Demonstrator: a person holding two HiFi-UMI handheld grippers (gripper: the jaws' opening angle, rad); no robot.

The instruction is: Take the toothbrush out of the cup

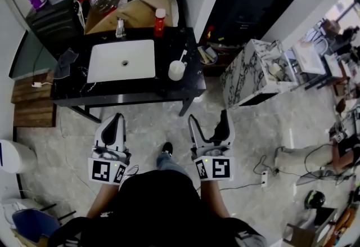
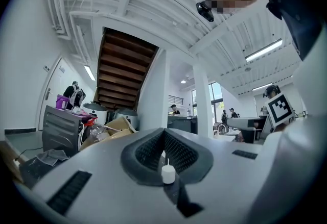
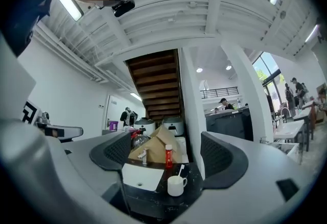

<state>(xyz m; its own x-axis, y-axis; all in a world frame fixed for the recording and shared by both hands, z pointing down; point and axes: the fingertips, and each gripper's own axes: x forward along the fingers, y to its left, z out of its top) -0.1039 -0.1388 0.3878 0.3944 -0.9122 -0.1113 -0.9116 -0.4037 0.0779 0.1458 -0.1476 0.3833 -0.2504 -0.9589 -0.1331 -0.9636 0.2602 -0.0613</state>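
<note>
Hanging low in front of the black table [image 1: 73, 89], the left tongs [image 1: 115, 123] have their pads pressed together with nothing between them. A white sink [image 1: 121, 60] fills the table's left part, with a faucet [image 1: 120, 27] and a red bottle [image 1: 160, 22] along the far edge. Just right of the sink stands the white cup [image 1: 176, 70], with the toothbrush [image 1: 182, 55] leaning inside it. The right tongs [image 1: 208, 119] are spread wide apart and empty, well short of the table. In the right gripper view the cup shows far off between them.
</note>
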